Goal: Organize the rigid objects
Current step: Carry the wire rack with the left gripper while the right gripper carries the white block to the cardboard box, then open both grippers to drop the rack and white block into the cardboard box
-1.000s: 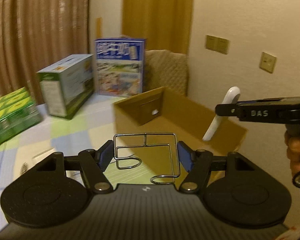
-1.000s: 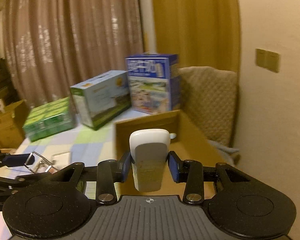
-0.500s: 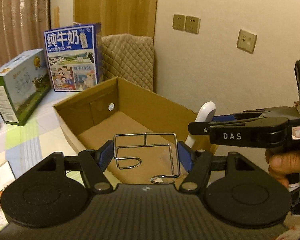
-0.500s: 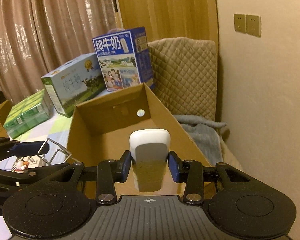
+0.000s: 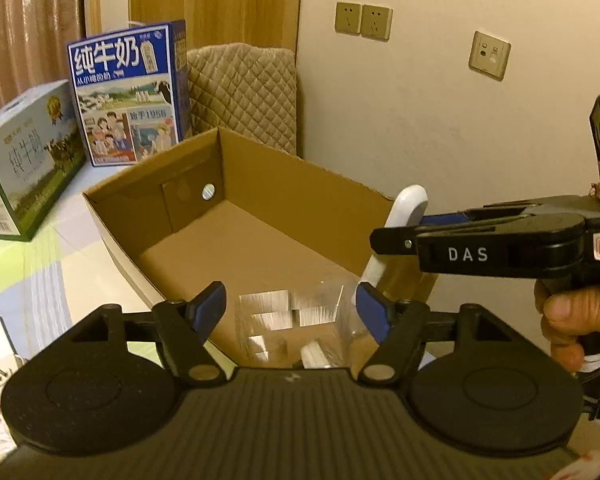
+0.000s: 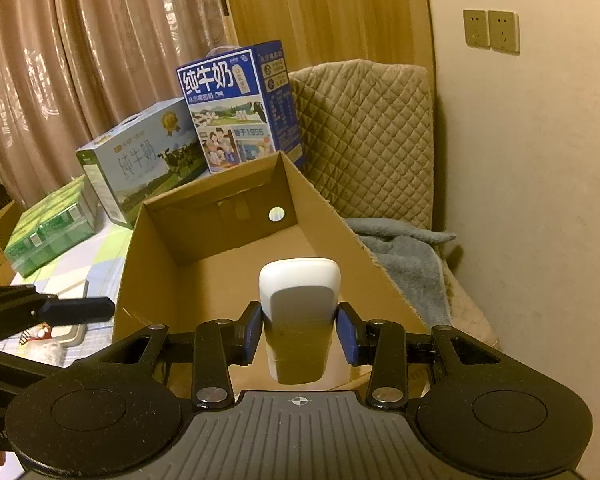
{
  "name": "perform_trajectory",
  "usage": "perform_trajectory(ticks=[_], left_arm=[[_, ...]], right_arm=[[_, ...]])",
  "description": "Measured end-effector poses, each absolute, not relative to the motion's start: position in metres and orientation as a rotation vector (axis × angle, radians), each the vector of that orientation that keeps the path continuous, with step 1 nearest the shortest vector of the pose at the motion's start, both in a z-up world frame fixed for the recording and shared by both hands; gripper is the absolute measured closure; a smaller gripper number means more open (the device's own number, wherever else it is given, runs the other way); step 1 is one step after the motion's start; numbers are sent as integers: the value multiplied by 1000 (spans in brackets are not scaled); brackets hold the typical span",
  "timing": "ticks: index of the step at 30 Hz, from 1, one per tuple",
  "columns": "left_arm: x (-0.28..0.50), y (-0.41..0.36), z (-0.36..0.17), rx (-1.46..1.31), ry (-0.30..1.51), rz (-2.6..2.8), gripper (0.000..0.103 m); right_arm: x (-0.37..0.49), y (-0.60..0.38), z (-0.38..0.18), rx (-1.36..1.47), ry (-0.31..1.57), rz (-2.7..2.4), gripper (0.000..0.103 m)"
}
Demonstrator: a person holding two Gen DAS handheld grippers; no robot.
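Note:
An open cardboard box (image 5: 300, 184) (image 6: 324, 208) lies on the table. My left gripper (image 5: 291, 312) is open over the box's near end. The wire rack (image 5: 292, 320) shows only as a motion-blurred streak between and below the fingers, falling free. My right gripper (image 6: 300, 330) is shut on a white remote-like object (image 6: 298, 304), held over the box's near right part. The same white object (image 5: 404, 208) and the right gripper (image 5: 392, 236) show at the right of the left wrist view.
A blue milk carton box (image 5: 128, 92), a green-and-white milk box (image 5: 24, 156) and a green pack (image 6: 48, 228) stand behind the cardboard box. A quilted chair (image 6: 364, 136) with a grey blanket (image 6: 408, 256) stands by the wall. Small items (image 6: 40, 336) lie on the table at left.
My left gripper has opened and let go of the wire rack, which now drops blurred into the box. Both grippers moved forward over the box. The right gripper still holds the white object.

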State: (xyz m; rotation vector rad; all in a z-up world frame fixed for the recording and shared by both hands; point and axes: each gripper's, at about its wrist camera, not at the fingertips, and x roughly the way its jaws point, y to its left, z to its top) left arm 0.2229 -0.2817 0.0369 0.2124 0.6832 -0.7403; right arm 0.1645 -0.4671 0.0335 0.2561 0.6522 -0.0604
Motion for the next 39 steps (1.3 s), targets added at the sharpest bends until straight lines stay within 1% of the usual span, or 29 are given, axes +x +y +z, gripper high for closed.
perform_trajectory(ticks=[11,27,30,32,39], left_arm=[[218,-258,55,197,652,-667,36],[216,-243,60,190,656,-639,36],[216,-240,59,186,659,-631,36],[217,-238,58,182,662,-627,36],[214,-227,60,170,662,-610,36]], right_arm=[[162,-459,35,251,656,-52,66],[170,-446,32,211,692,-35,66],[171,-445,33,216,675,-28,63],[170,-445,36,216,655,-41,55],[165,-444,46,219,629,-54,53]])
